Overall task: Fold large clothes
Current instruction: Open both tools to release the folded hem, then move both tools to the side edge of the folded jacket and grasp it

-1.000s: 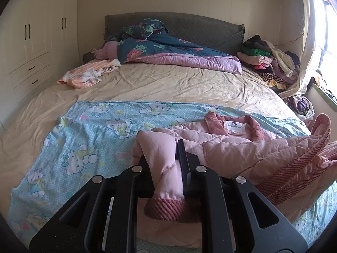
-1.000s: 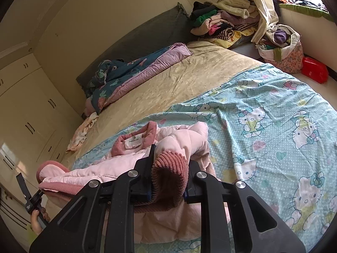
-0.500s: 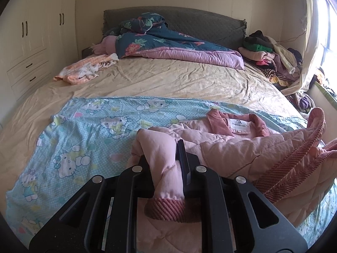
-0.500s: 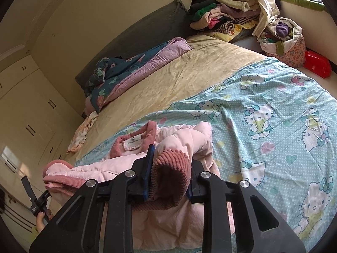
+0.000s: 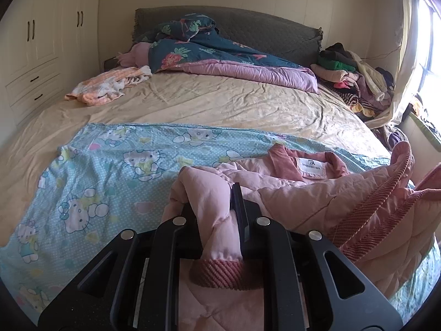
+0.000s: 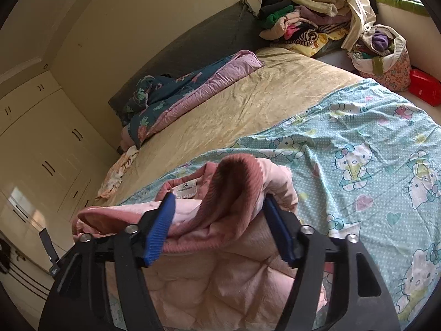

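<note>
Fingers of our left gripper (image 5: 213, 212) pinch a jacket (image 5: 317, 193) sleeve; right gripper (image 6: 220, 226) fingers gape around the other cuff, collar (image 6: 190, 183) beyond.

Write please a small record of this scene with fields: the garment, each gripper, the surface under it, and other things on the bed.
garment: pink quilted jacket with darker ribbed cuffs, collar label facing up, lying partly bunched
left gripper: shut on a sleeve of the jacket, ribbed cuff hanging below the fingers
right gripper: open, blue pads apart, the other ribbed cuff loose between them
surface: light blue cartoon-cat printed sheet over a beige bed cover
other things: dark teal floral quilt by the headboard, orange-and-white cloth, pile of mixed clothes beside the bed
</note>
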Demonstrator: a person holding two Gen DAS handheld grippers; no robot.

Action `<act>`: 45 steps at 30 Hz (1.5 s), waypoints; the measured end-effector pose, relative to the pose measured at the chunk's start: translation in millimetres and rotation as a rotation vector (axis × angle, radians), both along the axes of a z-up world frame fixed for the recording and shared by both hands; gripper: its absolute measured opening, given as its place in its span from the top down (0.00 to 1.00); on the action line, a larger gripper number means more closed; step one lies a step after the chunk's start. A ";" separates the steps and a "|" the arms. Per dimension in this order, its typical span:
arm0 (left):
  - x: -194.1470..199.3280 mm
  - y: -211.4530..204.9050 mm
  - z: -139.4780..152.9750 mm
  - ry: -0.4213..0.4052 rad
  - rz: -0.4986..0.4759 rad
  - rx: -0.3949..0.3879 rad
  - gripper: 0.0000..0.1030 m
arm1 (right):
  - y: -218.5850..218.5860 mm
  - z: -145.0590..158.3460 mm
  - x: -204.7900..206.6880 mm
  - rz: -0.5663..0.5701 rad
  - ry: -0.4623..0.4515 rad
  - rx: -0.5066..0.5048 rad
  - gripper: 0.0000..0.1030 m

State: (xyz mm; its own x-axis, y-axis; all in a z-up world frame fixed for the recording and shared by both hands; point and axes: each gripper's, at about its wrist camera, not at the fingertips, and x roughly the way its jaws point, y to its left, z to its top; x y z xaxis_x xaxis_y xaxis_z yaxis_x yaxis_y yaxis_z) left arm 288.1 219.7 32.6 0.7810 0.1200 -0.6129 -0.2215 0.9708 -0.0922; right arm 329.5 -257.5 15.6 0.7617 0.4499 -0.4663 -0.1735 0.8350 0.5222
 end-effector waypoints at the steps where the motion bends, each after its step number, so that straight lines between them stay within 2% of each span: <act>1: 0.3 0.1 -0.1 -0.001 -0.001 -0.002 0.91 | 2.4 2.7 -1.8 0.004 -0.017 -0.017 0.25; 7: 2.2 0.3 -1.8 -0.001 -0.003 -0.005 0.91 | 17.8 2.5 -12.2 0.026 -0.066 -0.129 0.16; 10: 5.3 -0.8 -3.6 0.002 -0.004 -0.009 0.90 | 25.2 -8.6 -13.9 0.024 -0.050 -0.201 0.16; 14: 7.4 -2.0 -4.1 0.000 -0.003 -0.010 0.88 | 32.6 -32.2 -8.4 0.016 0.021 -0.282 0.14; 18: 5.2 -2.9 -2.9 -0.012 -0.009 -0.023 0.82 | 31.2 -54.6 -3.6 0.014 0.085 -0.273 0.14; 21: 3.8 -5.5 -0.5 -0.016 -0.015 -0.020 0.78 | 31.8 -61.0 -6.4 0.018 0.096 -0.263 0.14; 24: 2.4 -7.3 2.7 -0.024 -0.021 -0.027 0.66 | 34.3 -59.3 -11.2 0.027 0.089 -0.256 0.14; 27: 0.6 -8.8 5.7 -0.023 -0.020 -0.020 0.65 | 36.5 -52.0 -16.8 0.028 0.080 -0.252 0.14; 29: -2.8 -10.7 8.9 -0.028 -0.026 -0.026 0.60 | 39.0 -45.3 -21.7 0.030 0.060 -0.257 0.12; 31: -7.3 -12.8 13.3 -0.045 -0.040 -0.041 0.35 | 41.3 -38.0 -26.7 0.035 0.037 -0.263 0.10; 35: -18.2 -23.9 26.5 -0.079 -0.047 0.006 0.32 | 45.1 -26.6 -35.0 0.040 0.010 -0.267 0.08; 37: -24.3 -27.4 32.7 -0.094 -0.051 0.010 0.22 | 47.0 -22.1 -39.6 0.043 -0.005 -0.266 0.08; 41: -35.6 -33.8 42.4 -0.108 -0.051 0.044 0.14 | 49.4 -14.7 -49.6 0.049 -0.028 -0.257 0.07; 42: -37.7 -34.5 43.6 -0.108 -0.052 0.047 0.09 | 50.1 -13.4 -51.8 0.049 -0.032 -0.259 0.07; 45: -44.2 -36.0 46.1 -0.106 -0.050 0.062 0.09 | 51.8 -8.4 -60.7 0.047 -0.050 -0.274 0.07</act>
State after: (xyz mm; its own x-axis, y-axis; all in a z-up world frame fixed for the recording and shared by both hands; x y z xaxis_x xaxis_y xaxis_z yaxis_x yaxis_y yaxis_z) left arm 243.9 183.7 78.8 0.8471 0.1145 -0.5189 -0.1653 0.9849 -0.0525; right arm 268.9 -205.8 7.2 0.7681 0.3482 -0.5375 -0.2358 0.9341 0.2681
